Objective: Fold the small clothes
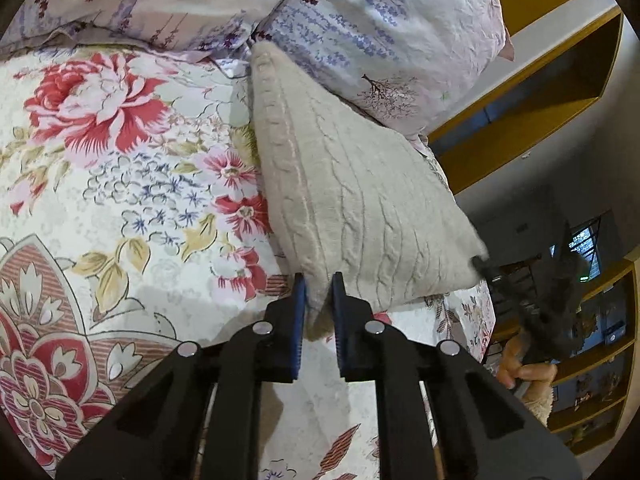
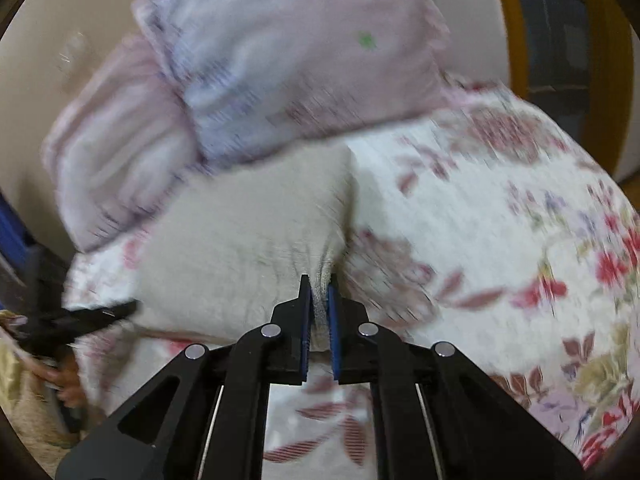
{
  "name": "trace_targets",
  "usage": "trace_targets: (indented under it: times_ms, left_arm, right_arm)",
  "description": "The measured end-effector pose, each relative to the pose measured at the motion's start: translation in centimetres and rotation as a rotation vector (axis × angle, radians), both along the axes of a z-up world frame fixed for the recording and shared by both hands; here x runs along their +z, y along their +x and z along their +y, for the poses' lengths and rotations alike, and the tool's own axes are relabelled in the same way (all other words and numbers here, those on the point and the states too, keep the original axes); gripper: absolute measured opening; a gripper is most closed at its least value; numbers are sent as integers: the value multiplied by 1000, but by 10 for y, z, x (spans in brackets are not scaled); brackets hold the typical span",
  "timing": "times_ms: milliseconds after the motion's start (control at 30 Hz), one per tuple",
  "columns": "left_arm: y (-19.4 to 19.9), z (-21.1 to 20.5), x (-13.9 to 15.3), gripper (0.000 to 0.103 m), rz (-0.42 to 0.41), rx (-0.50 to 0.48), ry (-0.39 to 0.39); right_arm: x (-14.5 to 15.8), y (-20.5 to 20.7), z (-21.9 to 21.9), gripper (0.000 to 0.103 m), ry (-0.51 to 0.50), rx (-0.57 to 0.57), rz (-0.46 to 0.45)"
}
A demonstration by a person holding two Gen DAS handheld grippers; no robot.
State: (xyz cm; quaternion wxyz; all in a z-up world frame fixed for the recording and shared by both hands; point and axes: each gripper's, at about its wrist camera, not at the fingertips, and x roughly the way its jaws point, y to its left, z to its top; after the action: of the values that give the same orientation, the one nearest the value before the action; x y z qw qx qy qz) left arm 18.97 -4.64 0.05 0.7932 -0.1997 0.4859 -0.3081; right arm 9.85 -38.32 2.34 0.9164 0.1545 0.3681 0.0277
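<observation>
The left tongs [image 1: 320,280] and the right tongs [image 2: 319,282] each pinch one near corner of the beige sweater [image 1: 352,200], stretched over the flowered bedsheet [image 1: 120,184].

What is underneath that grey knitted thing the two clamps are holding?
Under the grey knit garment lies the floral bedspread, with a lavender-print pillow behind its far end. Whatever sits directly beneath the knit is covered.
</observation>
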Motion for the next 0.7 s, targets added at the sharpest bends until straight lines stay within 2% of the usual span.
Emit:
trace_targets:
  times_ms: [67, 133, 233, 300, 333, 367, 400, 500, 700]
  left_arm:
    - [-1, 0, -3, 13, 2, 1, 5]
    - [-1, -3, -4, 14, -1, 0, 14]
    - [0, -2, -2, 23, 5, -2, 17]
    - [2, 0, 1, 39, 7, 6, 3]
    - [4, 2, 3, 46, 6, 13, -5]
    - [5, 4, 5, 59, 4, 28, -6]
    - [8, 6, 8, 64, -1, 51, -4]
    - [17, 5, 13, 69, -14, 70, 14]
    - [36, -12, 18, 74, -53, 104, 124]
  right_arm:
    - [-18, 6, -2, 8, 6, -20, 51]
    - [-21, 7, -5, 8, 28, -26, 46]
    - [-18, 8, -11, 10, 83, -13, 60]
    - [-15, 7, -17, 21, 155, -12, 54]
    - [-12, 7, -21, 32, 194, -18, 45]
    - [-9, 7, -27, 37, 240, -28, 23]
    - [-7, 9, -30, 37, 269, -34, 10]
    - [-4, 21, -39, 37, 368, -43, 0]
    - [-14, 47, -46, 37, 493, -54, 31]
